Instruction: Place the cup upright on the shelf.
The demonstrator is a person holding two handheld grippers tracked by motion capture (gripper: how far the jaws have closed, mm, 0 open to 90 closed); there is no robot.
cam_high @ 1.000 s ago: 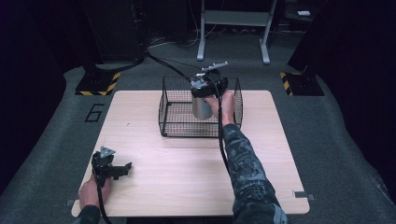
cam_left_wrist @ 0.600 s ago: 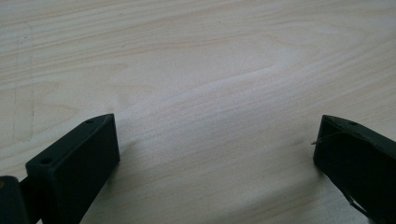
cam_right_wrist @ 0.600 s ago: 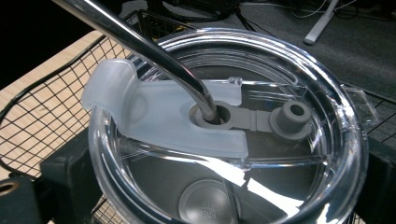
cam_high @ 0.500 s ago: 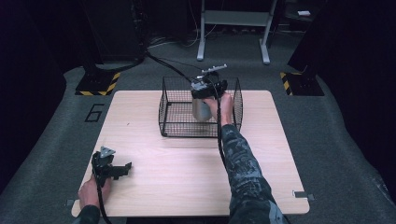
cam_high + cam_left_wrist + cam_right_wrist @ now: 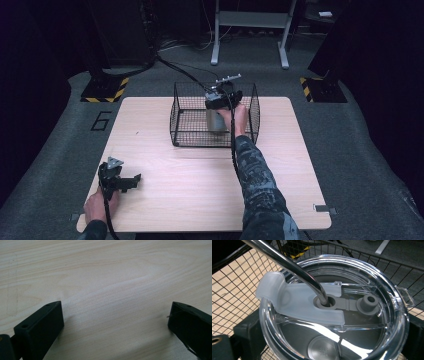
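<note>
My right gripper [image 5: 218, 101] is inside the wire basket [image 5: 185, 116] at the far middle of the table [image 5: 200, 170], and its jaws are clenched on a steel tumbler [image 5: 216, 120], one on each side of the body just under the lid. The tumbler stands upright in the basket's right half, close to the right wall, with my right hand [image 5: 236, 116] just beside it and my sleeve [image 5: 257, 185] running back toward the near edge. Along my own jaws I look down on the clear lid [image 5: 332, 307]: a frosted flap [image 5: 297, 302] lies across it, a metal straw [image 5: 284, 263] goes down through the grey ring at its middle and leans away to the upper left, and a grey plug [image 5: 368, 304] sits on a strap just right of that ring. Through the lid I see the tumbler's shiny bottom. Basket wire crosses behind and to the left, with pale wood under it. My left gripper [image 5: 119, 179] rests on the table at the near left corner, well apart from the basket, held by my left hand [image 5: 97, 206]. Its jaws are released and stand wide, with bare wood grain between them and nothing in their grasp. A cable [image 5: 232, 135] trails from my right gripper along my forearm.
</note>
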